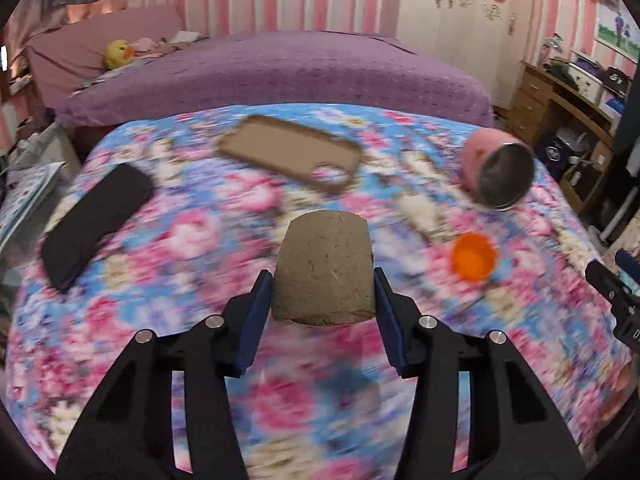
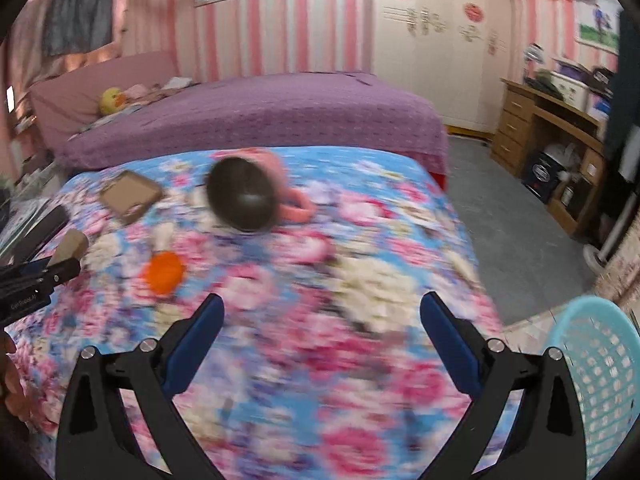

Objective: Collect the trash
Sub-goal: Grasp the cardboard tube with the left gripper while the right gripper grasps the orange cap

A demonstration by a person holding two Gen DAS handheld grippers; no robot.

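A short brown cardboard tube sits between the blue pads of my left gripper, which is shut on it and holds it just above the floral cloth. In the right wrist view the same tube shows at the far left. An orange bottle cap lies on the cloth to the right of the tube. My right gripper stands open over the cloth with nothing between its fingers. A light blue mesh basket stands at its lower right, off the table's edge.
A pink mug lies on its side at the back right. A brown phone case and a black pouch lie further left. Behind is a purple bed; a wooden desk stands to the right.
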